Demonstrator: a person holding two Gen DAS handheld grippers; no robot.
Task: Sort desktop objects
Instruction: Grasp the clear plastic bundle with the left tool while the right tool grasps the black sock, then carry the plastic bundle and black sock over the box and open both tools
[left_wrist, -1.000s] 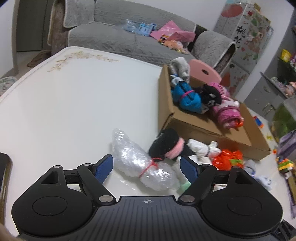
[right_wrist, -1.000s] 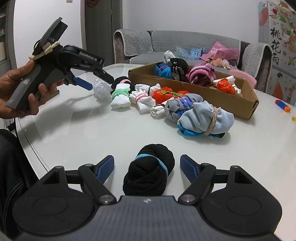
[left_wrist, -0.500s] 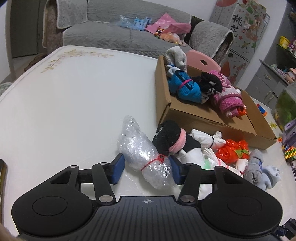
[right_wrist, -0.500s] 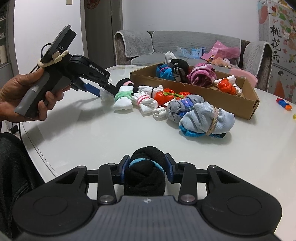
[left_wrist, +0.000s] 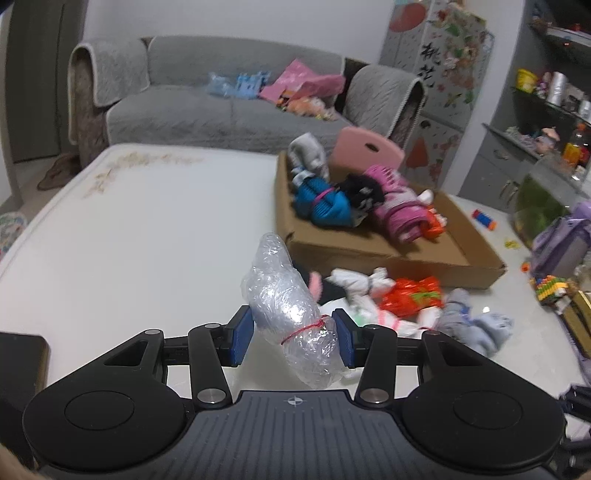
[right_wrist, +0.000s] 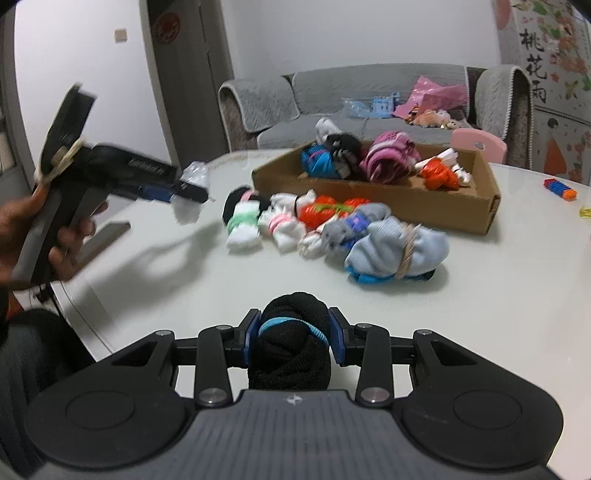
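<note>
While left tongs (left_wrist: 293, 338) close on plastic-wrapped bundle (left_wrist: 291, 314), right tongs (right_wrist: 294, 341) clamp black sock ball (right_wrist: 290, 350).

Grey sofa (left_wrist: 221, 107) behind white table (left_wrist: 147, 229), white walls

A broad bare stretch of the white table (left_wrist: 147, 236) is left open on the left of the left wrist view. The way rightward is barred by the cardboard box (left_wrist: 369, 251), against whose near wall a row of sock bundles (right_wrist: 295, 221) is crowded; a dark flat object (left_wrist: 18, 362) is seen at the near left edge
</note>
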